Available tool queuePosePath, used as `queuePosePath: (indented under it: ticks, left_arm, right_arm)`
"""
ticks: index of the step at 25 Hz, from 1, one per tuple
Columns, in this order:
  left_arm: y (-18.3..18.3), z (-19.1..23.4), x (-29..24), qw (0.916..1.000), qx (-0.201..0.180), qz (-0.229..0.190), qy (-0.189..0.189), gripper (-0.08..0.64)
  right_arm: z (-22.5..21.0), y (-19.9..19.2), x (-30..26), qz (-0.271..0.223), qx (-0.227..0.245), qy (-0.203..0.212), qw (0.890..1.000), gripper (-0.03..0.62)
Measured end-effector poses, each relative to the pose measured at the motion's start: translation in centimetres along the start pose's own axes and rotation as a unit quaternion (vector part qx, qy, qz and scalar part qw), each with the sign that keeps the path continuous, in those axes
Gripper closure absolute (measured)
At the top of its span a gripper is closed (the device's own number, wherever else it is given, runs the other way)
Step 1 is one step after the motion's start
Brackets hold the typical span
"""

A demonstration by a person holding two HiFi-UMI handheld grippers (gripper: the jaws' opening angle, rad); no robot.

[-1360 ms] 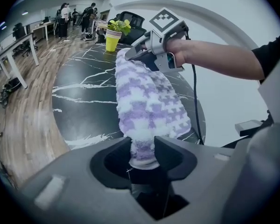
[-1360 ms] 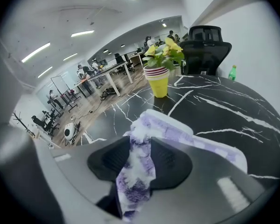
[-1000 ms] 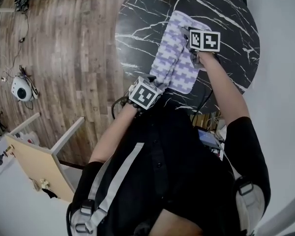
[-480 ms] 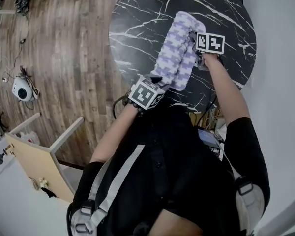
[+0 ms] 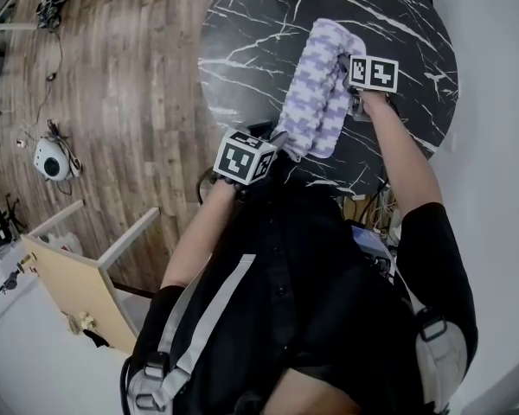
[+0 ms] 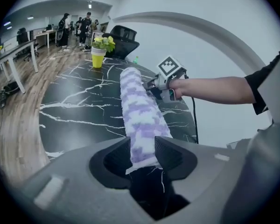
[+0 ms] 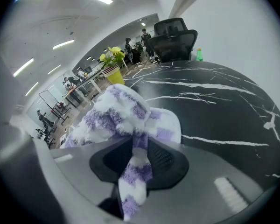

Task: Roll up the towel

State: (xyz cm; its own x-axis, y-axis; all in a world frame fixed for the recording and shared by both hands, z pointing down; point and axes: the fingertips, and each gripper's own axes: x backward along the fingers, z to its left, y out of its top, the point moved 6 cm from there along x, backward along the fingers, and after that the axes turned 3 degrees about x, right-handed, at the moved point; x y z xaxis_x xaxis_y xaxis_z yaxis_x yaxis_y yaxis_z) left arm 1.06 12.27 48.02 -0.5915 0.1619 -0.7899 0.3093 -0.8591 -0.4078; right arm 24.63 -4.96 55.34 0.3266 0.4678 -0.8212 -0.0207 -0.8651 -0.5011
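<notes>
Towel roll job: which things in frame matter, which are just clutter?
In the job: purple-and-white towel; left gripper and right gripper, both clamped on it; marble table.
Lying about: yellow potted plant; office chair; green bottle.

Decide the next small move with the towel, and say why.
Probably curl the near end of the towel over with the left gripper, which pinches it; the towel is a narrow strip on the table, the right gripper pinching farther along.

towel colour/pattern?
Purple and white houndstooth-like check on the towel; clearest in the head view.
</notes>
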Motion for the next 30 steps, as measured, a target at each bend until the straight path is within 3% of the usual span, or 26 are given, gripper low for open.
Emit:
queuePosePath:
  ticks: [3,9,15,23,30]
  left_arm:
    - [-0.8,-0.2,-1.8,0.9991,-0.001,0.038,-0.021,0.365]
    - [-1.2,-1.9,-3.7,0.9961,-0.058,0.062,-0.026,0.365]
    - [-1.0,-2.5,-4.4,0.995,-0.063,0.064,-0.043,0.365]
    - [-1.5,-2.5,-4.7,0.9955,-0.05,0.058,-0.057,0.365]
    - [-1.8,-2.2,-4.7,0.996,-0.042,0.057,-0.054,0.365]
  right_arm:
    - [0.0,0.1,0.9,-0.008,-0.001,-0.003,1.0,0.482]
    - [1.3,1.5,4.5,-0.063,-0.011,0.011,0.998,0.482]
    - [5.9,4.3,5.7,-0.097,0.047,0.049,0.993,0.482]
    - [11.8,5.6,2.8,-0.069,0.115,0.092,0.987,0.482]
    - [10.6,4.5,0.6,-0.022,0.133,0.061,0.989,0.482]
